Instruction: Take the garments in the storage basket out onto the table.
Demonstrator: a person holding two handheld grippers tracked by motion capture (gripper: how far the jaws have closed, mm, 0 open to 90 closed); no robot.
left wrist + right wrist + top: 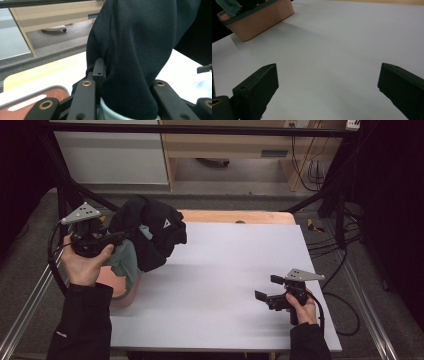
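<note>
Left gripper (117, 238) raised above the table's left edge, jaws clamped on a dark navy, crumpled fabric garment (152, 232) with a small white triangular logo and a pale mint-green lining. Garment lifted clear of the white tabletop (225, 270), hanging in folds from the jaws, just above and partly over a salmon-pink plastic bin with a dark green rim (122, 287) at the table's left side. In the left gripper view, dark cloth (132, 50) bunched tight between the black jaws, mint lining showing at the bottom. Right gripper (266, 289) held low over the right part of the tabletop, well apart from the garment, jaws spread wide with nothing between them. In the right gripper view, bare white surface between the parted jaws, bin (259, 21) far off at upper left.
</note>
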